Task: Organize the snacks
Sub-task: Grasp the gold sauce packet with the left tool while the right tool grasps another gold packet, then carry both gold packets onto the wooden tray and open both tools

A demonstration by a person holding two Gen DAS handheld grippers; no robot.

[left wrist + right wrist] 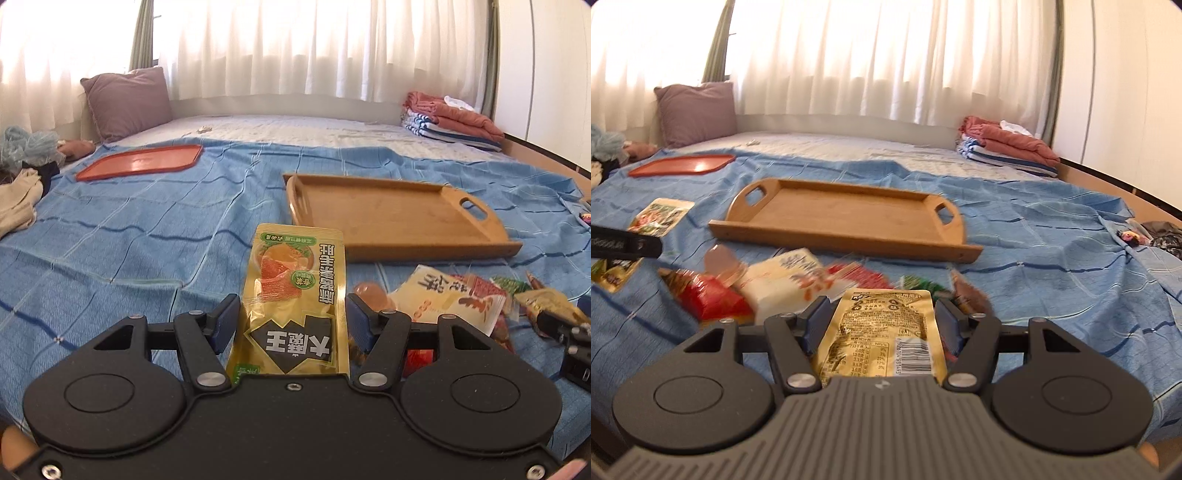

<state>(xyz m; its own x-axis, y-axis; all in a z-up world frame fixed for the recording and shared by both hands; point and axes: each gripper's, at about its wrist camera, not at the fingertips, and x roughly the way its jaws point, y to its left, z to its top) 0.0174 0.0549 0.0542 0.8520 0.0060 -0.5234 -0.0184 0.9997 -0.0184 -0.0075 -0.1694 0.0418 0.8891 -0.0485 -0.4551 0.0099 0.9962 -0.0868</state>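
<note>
My left gripper [291, 317] is shut on a gold snack packet [295, 273] with an orange picture, held upright above the blue bedspread. My right gripper [882, 321] is shut on another gold packet [882, 328], its printed back and barcode facing the camera. A wooden tray [391, 218] [842, 218] with cut-out handles lies just beyond both, with nothing in it. A loose pile of snack packets [461, 295] [775, 288] sits between the grippers and the tray. The left packet [661, 216] also shows at the left edge of the right wrist view.
A flat red tray [140, 162] [683, 164] lies far left on the bedspread [147, 240]. A purple pillow [127, 101] leans at the back left, and folded towels [450, 118] are stacked at the back right. Loose clothes [18, 199] lie at the left edge.
</note>
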